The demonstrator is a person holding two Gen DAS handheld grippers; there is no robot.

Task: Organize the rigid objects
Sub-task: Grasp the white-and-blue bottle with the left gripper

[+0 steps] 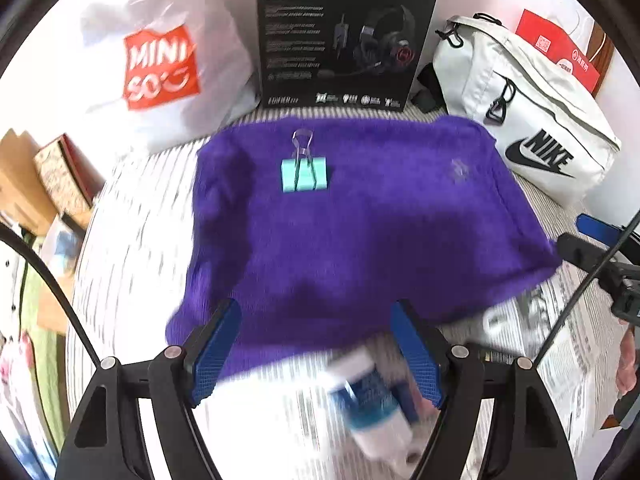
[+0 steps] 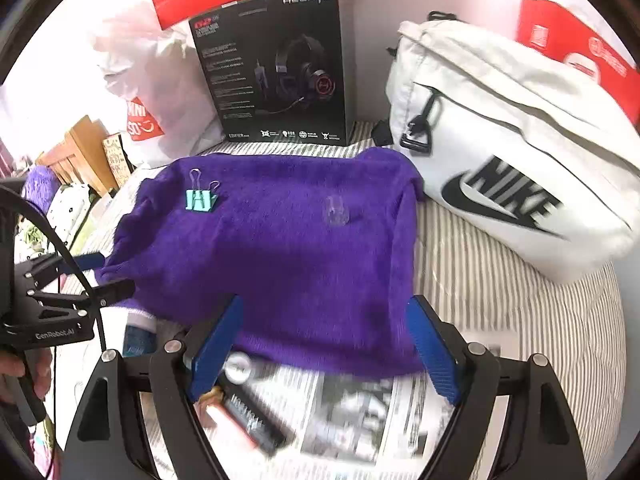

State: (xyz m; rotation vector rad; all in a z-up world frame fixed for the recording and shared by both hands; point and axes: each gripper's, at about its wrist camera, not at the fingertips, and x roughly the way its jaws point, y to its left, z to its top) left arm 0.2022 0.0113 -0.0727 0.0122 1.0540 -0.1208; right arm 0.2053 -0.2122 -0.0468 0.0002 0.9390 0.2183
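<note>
headset box (image 1: 344, 36) | white Nike bag (image 1: 520, 120) | Miniso bag (image 1: 160, 68)

The left gripper (image 1: 316, 354) points steeply down, its blue-padded jaws spread wide with nothing pressed between them. The right gripper (image 2: 324, 350) is angled down likewise, jaws also apart and empty. A hand (image 2: 24, 372), seemingly the person's left, grips the left tool's handle.

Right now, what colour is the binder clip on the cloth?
Mint green body with clear wire handles; the binder clip shows best in the left wrist view.
</note>
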